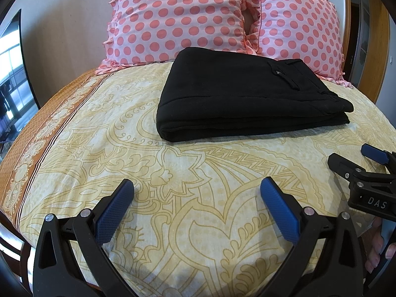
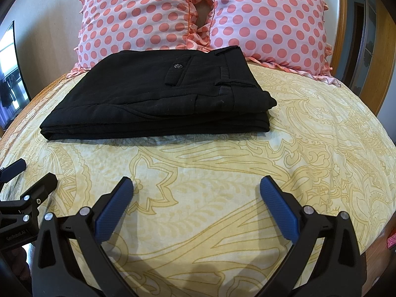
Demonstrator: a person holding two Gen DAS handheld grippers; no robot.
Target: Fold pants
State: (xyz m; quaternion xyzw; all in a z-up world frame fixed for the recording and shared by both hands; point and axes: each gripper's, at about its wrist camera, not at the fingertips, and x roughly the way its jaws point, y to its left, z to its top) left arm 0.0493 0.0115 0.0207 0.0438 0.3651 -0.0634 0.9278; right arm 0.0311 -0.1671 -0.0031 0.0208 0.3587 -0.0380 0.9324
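Black pants [image 1: 242, 94] lie folded into a flat rectangle on the bed, pocket button and waistband on top; they also show in the right wrist view [image 2: 153, 99]. My left gripper [image 1: 196, 188] is open and empty, over the bedsheet well short of the pants. My right gripper [image 2: 196, 186] is open and empty, also short of the pants. Each gripper shows in the other's view: the right one at the right edge [image 1: 354, 158], the left one at the left edge [image 2: 29, 173].
A yellow patterned bedsheet [image 1: 173, 198] covers the bed. Two pink polka-dot pillows [image 1: 178, 17] [image 1: 297, 29] lean on the wooden headboard [image 2: 341, 24] behind the pants. The bed's left edge has an orange border [image 1: 29, 148].
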